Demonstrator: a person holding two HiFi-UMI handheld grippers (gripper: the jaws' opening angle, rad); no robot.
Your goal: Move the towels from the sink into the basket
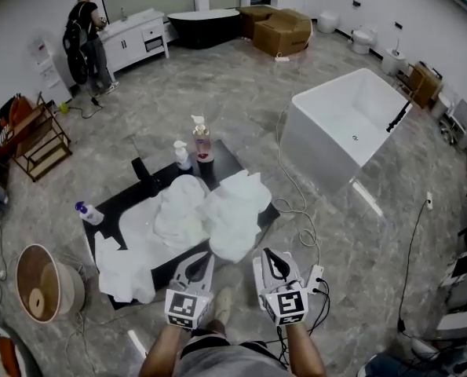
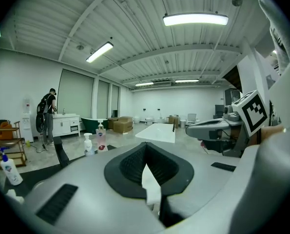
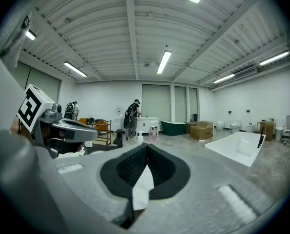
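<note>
Left claw (image 1: pixel 204 259) and right claw (image 1: pixel 269 255) each clamped on towel (image 1: pixel 233 210) edge; soft, light, likely to sag

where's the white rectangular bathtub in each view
Head view: white rectangular bathtub, right of centre.
Left gripper view: middle, far across the floor.
Right gripper view: lower right.
Shared landmark: the standing person in dark clothes at the back wall.

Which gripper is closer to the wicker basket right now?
Left. The basket stands left of the left gripper; the right gripper is farther off, beyond it. Both pinch the white towel.
</note>
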